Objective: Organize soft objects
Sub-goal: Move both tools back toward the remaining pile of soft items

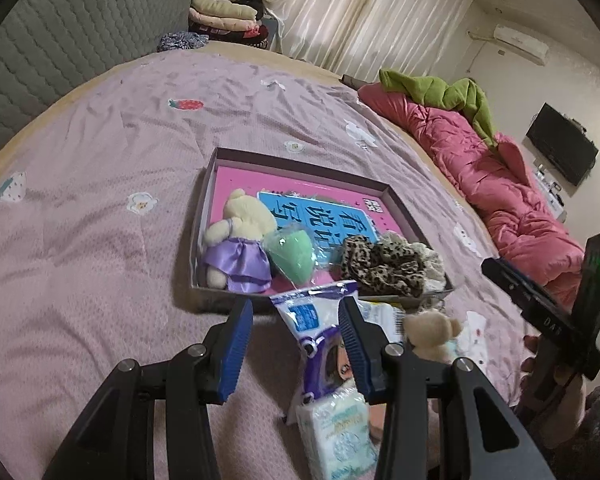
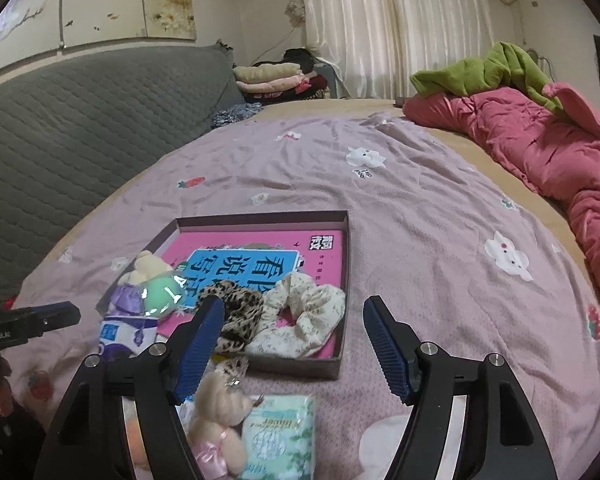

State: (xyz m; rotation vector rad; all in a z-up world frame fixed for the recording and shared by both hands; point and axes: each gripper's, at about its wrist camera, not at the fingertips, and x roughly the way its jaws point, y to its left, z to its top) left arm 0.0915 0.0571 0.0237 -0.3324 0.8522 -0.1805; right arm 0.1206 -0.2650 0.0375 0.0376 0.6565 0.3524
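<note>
Fuzzy bear (image 1: 240,236), leopard scrunchie (image 1: 382,266) (crinkled) in shallow box (image 1: 300,160).

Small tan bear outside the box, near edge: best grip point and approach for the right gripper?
Grip the small tan bear across its round torso, probably the bulkiest, squashiest part. It lies on the bedspread between the box and the tissue pack, so come from above. The right gripper is open, to the bear's right.

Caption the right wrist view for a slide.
Open right gripper above the shallow box holding two scrunchies, small teddy outside.
</note>
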